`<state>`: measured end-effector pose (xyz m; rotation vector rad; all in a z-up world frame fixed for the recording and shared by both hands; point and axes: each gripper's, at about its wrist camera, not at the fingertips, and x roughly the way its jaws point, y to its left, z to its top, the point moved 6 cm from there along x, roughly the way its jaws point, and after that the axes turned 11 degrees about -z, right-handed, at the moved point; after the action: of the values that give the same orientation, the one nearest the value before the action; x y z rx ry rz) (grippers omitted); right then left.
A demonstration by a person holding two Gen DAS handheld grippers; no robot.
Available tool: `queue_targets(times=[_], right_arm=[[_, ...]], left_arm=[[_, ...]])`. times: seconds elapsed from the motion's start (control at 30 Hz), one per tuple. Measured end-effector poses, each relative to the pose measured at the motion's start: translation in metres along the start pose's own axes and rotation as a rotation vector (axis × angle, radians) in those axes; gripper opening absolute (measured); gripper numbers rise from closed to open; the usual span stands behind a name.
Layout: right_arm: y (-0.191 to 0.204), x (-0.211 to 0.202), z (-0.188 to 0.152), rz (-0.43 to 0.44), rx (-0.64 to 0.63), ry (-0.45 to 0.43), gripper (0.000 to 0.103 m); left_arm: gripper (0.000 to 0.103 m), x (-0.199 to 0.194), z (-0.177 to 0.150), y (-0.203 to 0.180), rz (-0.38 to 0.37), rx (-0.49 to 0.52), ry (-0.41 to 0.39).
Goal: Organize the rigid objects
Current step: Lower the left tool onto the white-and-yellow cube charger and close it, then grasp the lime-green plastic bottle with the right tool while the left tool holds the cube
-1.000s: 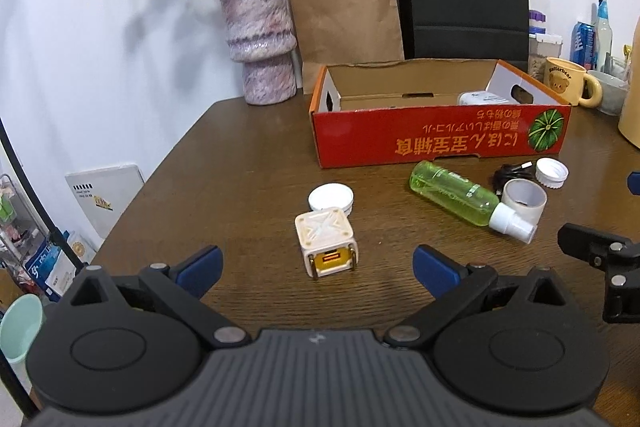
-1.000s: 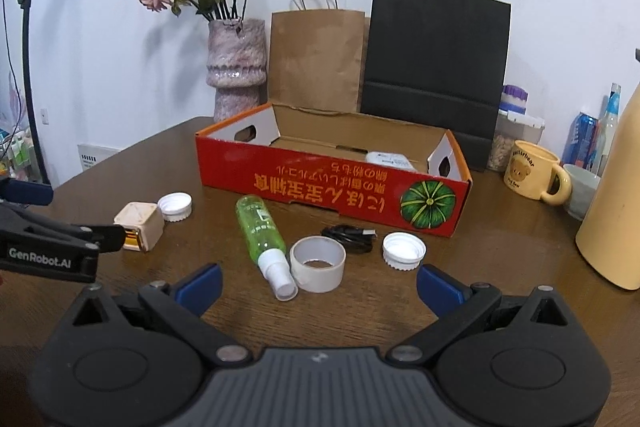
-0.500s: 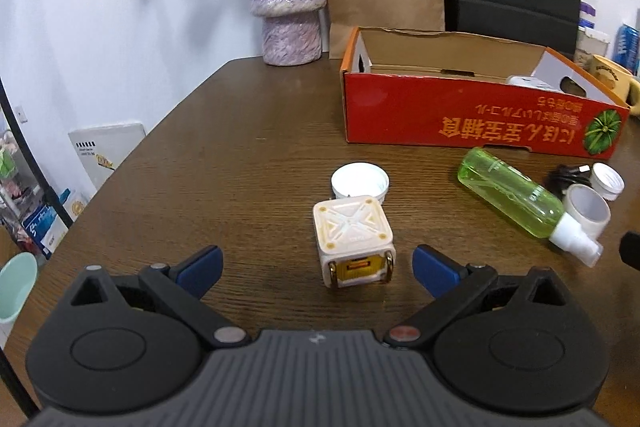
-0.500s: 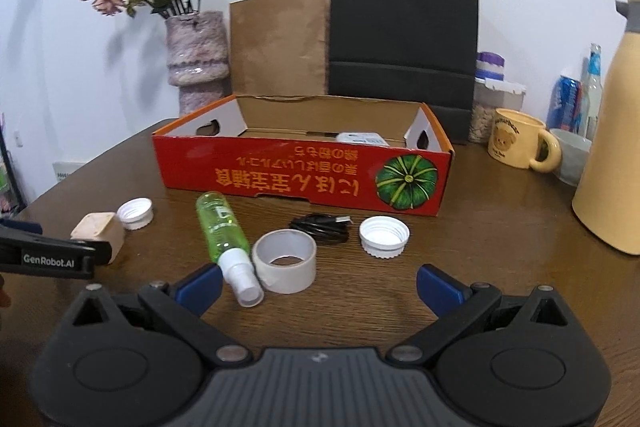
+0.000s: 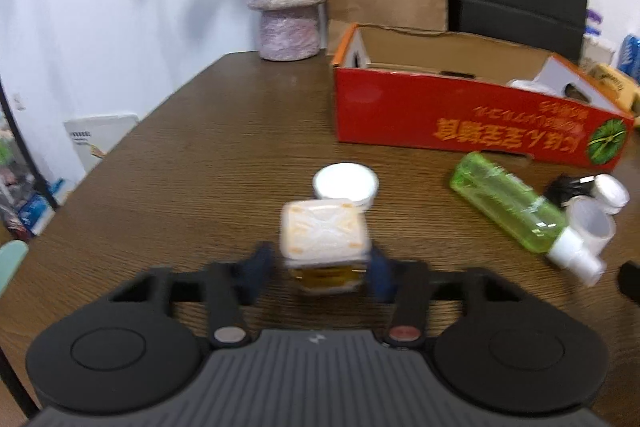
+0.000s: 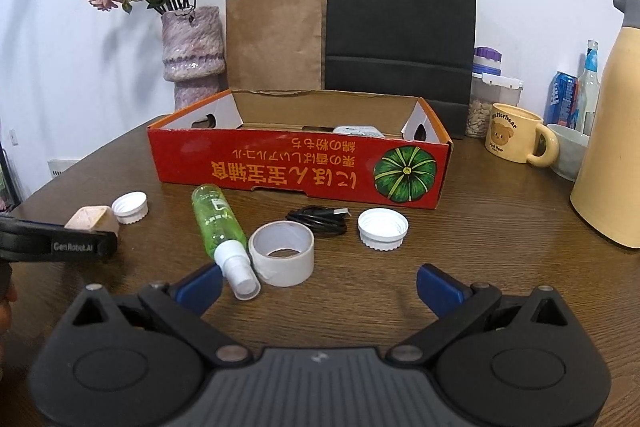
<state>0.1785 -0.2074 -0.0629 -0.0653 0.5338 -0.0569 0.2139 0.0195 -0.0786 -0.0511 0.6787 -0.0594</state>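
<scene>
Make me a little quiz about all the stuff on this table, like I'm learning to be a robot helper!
1. True or false: the green spray bottle stands upright on the table.
2. What sits between the fingers of the left tool?
3. How many white caps lie on the table outside the red box?

Key
1. False: it lies on its side, nozzle toward the camera.
2. The cream cube.
3. Two: one beside the cube, one near the black cable.
</scene>
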Motion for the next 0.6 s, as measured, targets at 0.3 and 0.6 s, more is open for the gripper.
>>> queue_targets(times=[0.3, 0.6], right_arm=[[0.000, 0.000, -0.001, -0.009, 0.003, -0.005, 0.103], [0.000, -0.002, -0.001, 0.005, 0.004, -0.027, 0.103]], left_arm=[[0.040, -0.005, -0.002, -0.003, 0.014, 0.018, -0.008], [0.040, -0.023, 0.003, -0.001, 0.014, 0.037, -0.069]])
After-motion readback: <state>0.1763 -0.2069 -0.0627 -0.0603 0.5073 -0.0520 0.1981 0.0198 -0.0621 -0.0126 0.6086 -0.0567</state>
